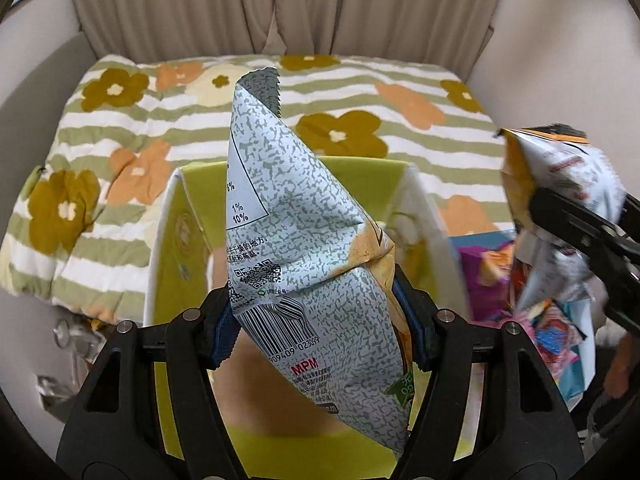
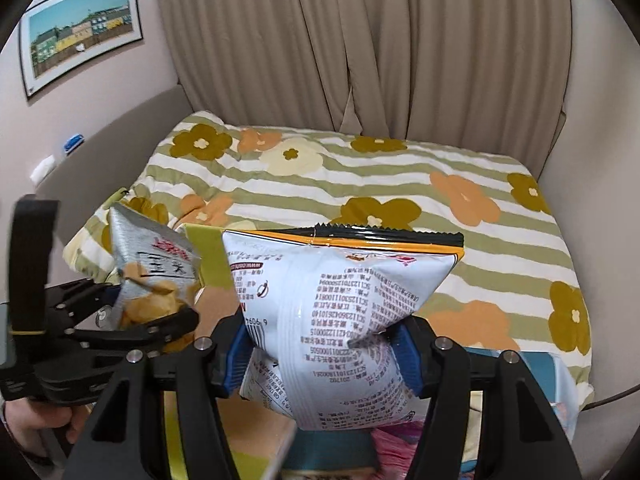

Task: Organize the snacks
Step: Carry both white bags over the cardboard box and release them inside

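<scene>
My left gripper [image 1: 320,312] is shut on a grey-speckled chip bag [image 1: 296,240] and holds it upright over an open yellow-green box [image 1: 200,184]. In the right wrist view the same bag [image 2: 148,276] and left gripper [image 2: 152,312] show at the left. My right gripper [image 2: 324,356] is shut on a white chip bag with a black and orange top seal [image 2: 340,296], held above other packets. That white bag [image 1: 560,184] and the right gripper [image 1: 580,232] show at the right of the left wrist view.
A striped flower-print quilt [image 1: 360,92] covers the bed behind the box. Several colourful snack packets [image 1: 532,300] lie right of the box in a blue container [image 2: 560,376]. Beige curtains [image 2: 360,40] hang behind. A framed picture [image 2: 80,28] hangs on the left wall.
</scene>
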Action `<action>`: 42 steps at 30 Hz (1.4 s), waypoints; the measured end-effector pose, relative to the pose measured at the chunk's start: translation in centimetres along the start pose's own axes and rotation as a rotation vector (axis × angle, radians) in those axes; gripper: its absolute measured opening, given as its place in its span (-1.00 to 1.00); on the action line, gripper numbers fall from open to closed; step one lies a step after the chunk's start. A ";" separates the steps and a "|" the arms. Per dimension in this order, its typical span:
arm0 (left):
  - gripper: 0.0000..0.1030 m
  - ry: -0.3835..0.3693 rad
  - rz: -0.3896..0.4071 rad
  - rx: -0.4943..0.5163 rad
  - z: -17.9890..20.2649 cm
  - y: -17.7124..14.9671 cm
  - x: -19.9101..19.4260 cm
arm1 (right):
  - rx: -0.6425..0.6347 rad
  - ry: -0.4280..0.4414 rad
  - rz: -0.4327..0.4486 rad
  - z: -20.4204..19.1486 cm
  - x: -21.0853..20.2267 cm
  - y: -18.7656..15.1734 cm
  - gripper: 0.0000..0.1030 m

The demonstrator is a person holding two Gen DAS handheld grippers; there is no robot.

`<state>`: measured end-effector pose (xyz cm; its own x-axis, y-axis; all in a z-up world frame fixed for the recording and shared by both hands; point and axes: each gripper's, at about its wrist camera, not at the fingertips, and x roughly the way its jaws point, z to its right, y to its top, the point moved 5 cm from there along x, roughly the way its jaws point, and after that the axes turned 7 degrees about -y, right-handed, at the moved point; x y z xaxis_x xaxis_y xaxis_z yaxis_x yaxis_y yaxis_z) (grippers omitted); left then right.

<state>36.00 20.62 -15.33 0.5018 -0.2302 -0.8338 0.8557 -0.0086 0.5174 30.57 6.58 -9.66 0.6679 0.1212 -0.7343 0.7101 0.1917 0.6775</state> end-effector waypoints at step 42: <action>0.99 0.043 -0.060 -0.072 -7.1 -6.0 1.2 | 0.000 0.082 -0.132 -6.2 9.8 -0.8 0.99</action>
<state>32.32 27.31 -20.78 0.4533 -0.1897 -0.8709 0.8903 0.0493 0.4527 35.16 13.66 -17.64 0.5482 0.1741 -0.8180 0.7905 0.2115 0.5748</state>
